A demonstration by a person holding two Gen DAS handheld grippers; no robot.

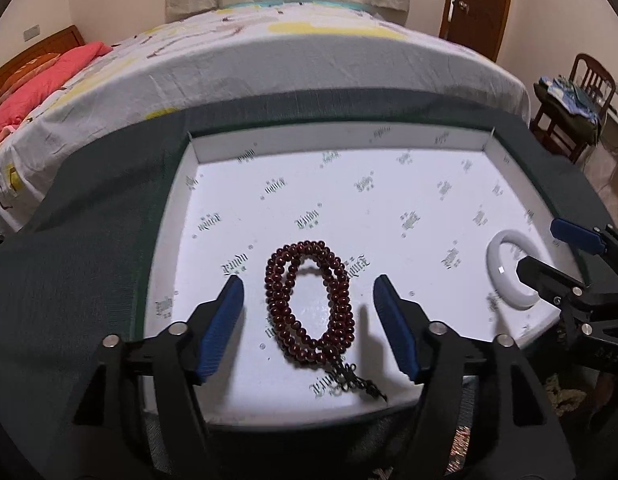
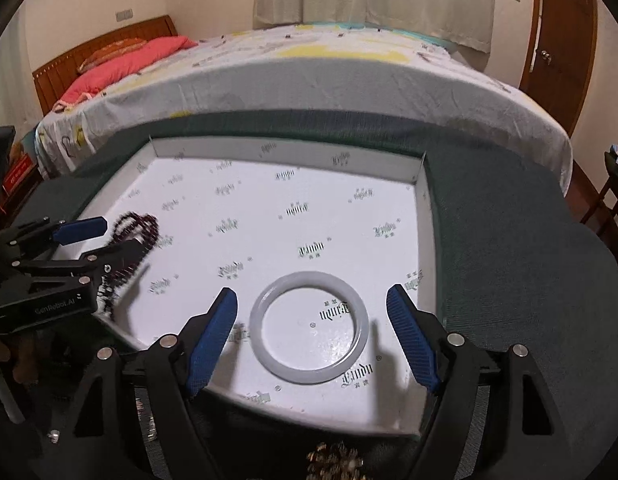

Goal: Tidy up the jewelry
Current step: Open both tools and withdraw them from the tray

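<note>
A dark red bead bracelet (image 1: 309, 300) with a small dark tassel lies coiled on the floor of a white printed tray (image 1: 389, 208). My left gripper (image 1: 309, 284) stands open around it, blue pads apart from the beads on both sides. A pale white bangle (image 2: 309, 328) lies flat on the same tray (image 2: 309, 200) near its right wall. My right gripper (image 2: 313, 294) is open, with the bangle between its pads and untouched. The bangle (image 1: 509, 272) and the right gripper (image 1: 549, 252) also show at the right edge of the left wrist view, and the beads (image 2: 137, 232) and left gripper (image 2: 117, 236) at the left of the right wrist view.
The tray rests on a dark green cloth (image 1: 89, 220) over a table. A bed (image 1: 269, 60) with a patterned sheet and a pink pillow (image 1: 41, 88) stands just behind. A wooden chair (image 1: 573, 108) with clothes and a brown door (image 1: 477, 0) are at the right. Glittery trinkets (image 2: 337, 460) lie below the tray's front edge.
</note>
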